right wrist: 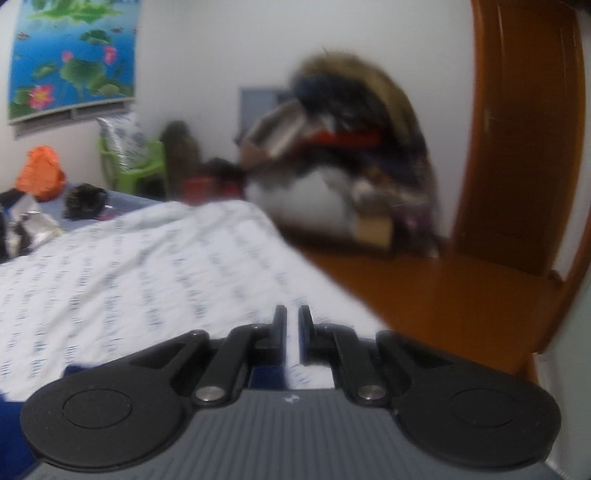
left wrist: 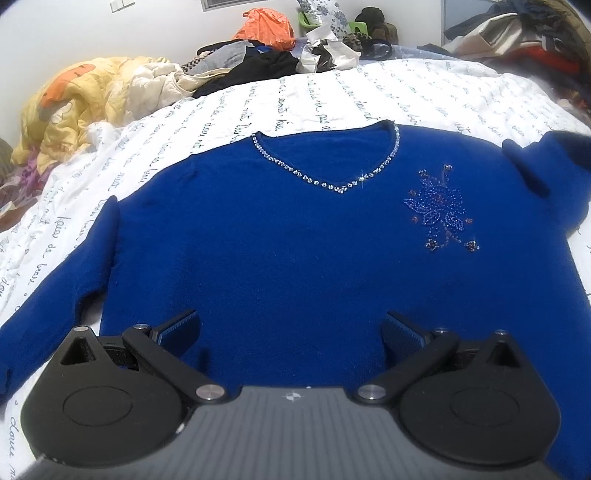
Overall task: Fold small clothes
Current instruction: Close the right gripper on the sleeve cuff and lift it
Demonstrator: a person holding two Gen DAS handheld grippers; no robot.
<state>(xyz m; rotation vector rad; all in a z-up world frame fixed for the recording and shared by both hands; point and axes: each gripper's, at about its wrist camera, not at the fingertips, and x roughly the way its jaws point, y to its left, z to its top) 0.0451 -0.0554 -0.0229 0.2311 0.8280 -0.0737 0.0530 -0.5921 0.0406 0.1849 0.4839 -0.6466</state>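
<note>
A blue sweater (left wrist: 280, 240) lay spread flat, front up, on the bed (left wrist: 424, 92), which was covered by a white quilt printed with lines of script. The left gripper (left wrist: 291, 330) hovered over the sweater's lower body with its fingers (left wrist: 181, 326) spread wide, the knit showing between them and nothing pressed by the pads. Ahead of those fingers ran the V-neckline, edged with a rhinestone trim (left wrist: 332, 181); ahead and to their right sat a beaded flower motif (left wrist: 441, 210). One sleeve stretched out past the left finger toward the picture's lower left corner, while the other sleeve (left wrist: 546, 166) stood raised at the far right, its cuff end blurred. Beyond the neckline, at the head of the bed, lay a yellow blanket (left wrist: 81, 107), a heap of dark clothes (left wrist: 255, 66) and an orange bag (left wrist: 266, 29).

The right gripper (right wrist: 291, 328) pointed across the bed's corner toward the wooden floor (right wrist: 443, 288) and a door (right wrist: 524, 129). Its fingers (right wrist: 279, 332) stood narrow, almost together, and only quilt showed through the thin slit between them; whether they pinched any fabric could not be made out. A strip of blue showed just below and to the left of that gripper. The view was blurred. A pile of clothes (right wrist: 351, 147) rose against the far wall, and a lotus poster (right wrist: 74, 55) hung far to the left.
</note>
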